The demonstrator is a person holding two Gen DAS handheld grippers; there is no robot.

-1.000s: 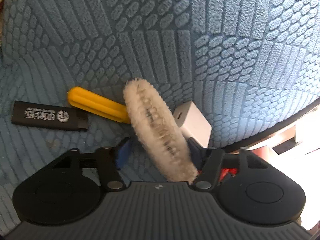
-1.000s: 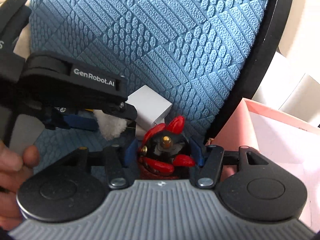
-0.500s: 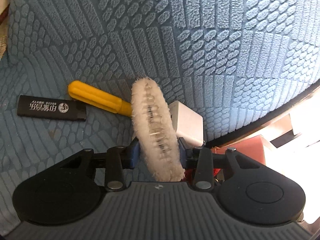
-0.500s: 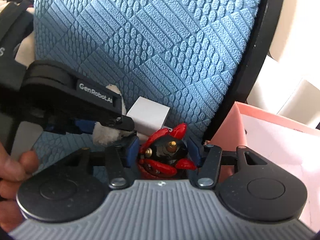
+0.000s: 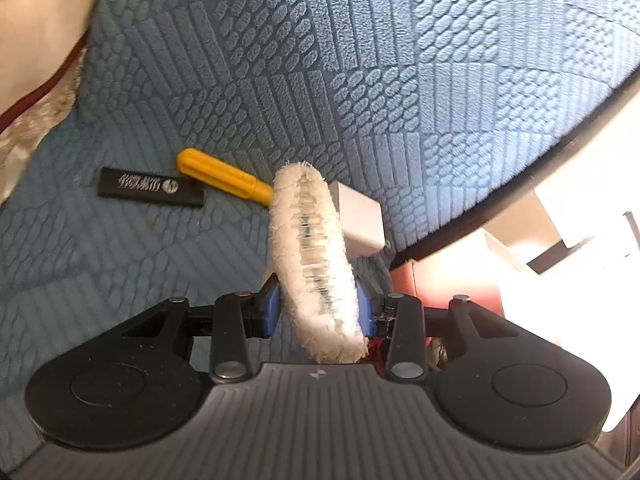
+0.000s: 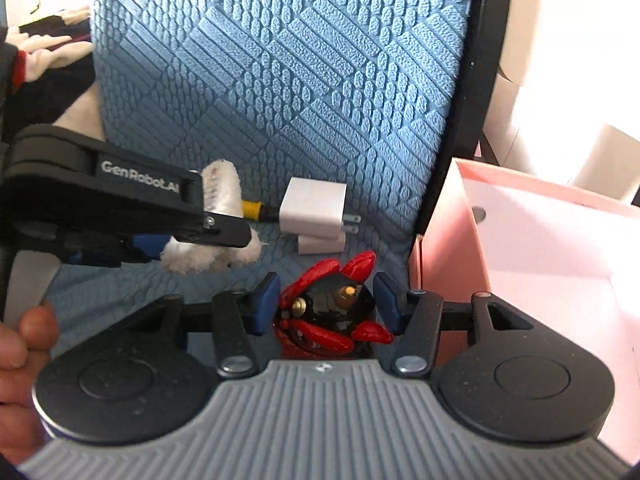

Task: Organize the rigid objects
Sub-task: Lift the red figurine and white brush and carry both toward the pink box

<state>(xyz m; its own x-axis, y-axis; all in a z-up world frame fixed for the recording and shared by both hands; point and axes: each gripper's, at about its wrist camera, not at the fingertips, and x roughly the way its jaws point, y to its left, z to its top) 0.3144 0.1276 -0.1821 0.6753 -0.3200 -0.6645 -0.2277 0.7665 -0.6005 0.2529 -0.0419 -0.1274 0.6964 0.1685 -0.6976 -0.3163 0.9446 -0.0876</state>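
Yellow handle's (image 5: 224,178) far end hidden behind fluffy white ring (image 5: 314,260); white charger (image 5: 360,224) half covered too; black stick's (image 5: 150,188) print unreadable.

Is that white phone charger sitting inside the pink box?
No, the white phone charger lies on the blue textured mat, left of the pink box.

Both grippers rise off the blue cushion (image 5: 400,80): the left gripper (image 5: 316,304), newly clamped, lifts the fluffy white wheel (image 5: 312,256); the right gripper (image 6: 326,306) tightens, raising the red-and-black figurine (image 6: 328,304).
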